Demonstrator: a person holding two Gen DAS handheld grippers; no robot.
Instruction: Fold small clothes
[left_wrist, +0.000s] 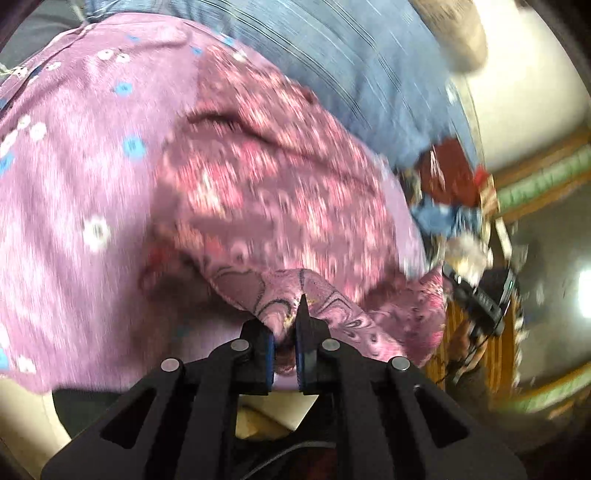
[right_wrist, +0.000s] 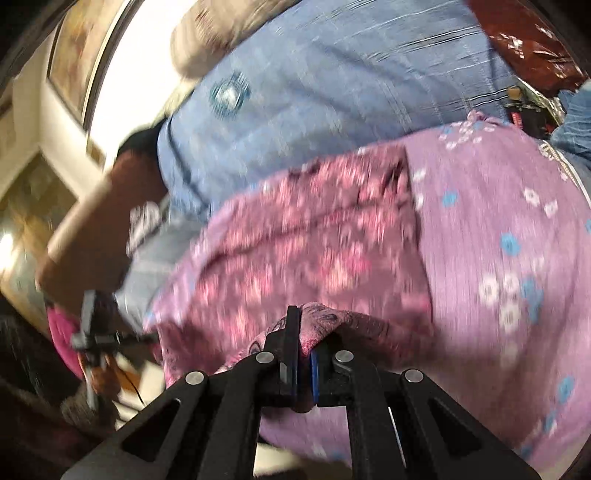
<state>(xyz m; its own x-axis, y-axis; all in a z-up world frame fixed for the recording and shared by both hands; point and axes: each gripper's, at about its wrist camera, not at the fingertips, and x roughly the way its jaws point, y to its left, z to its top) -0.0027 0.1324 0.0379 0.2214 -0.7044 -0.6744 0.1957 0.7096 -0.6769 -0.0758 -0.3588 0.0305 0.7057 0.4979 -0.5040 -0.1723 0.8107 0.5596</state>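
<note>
- Your left claw (left_wrist: 284, 332) pinched a bunched edge of the pink patterned garment (left_wrist: 266, 177), the fabric pressed between its blue pads.
- Your right claw (right_wrist: 303, 347) was clamped on another edge of the same garment (right_wrist: 314, 240), cloth folded over one finger.
- The garment lay spread out ahead of both claws, on top of a lilac cloth with blue and white flowers (right_wrist: 498, 240) and apparently raised at the near edge where you gripped it.
- Judged from that, the fold looked to be in its early or middle stage: two points were gripped, but no finished, squared fold showed, and the near edge had yet to be carried over and laid flat.
- Both views were blurred, so creases and layers could not be read closely.
- Under the lilac cloth lay a blue striped sheet (right_wrist: 332, 74); whether it covered a bed or a bench could not be told.
- A heap of other clothes (left_wrist: 450, 199) sat at the far right in the left view.
- A pale wall (left_wrist: 524, 85) and wooden trim stood beyond.
</note>
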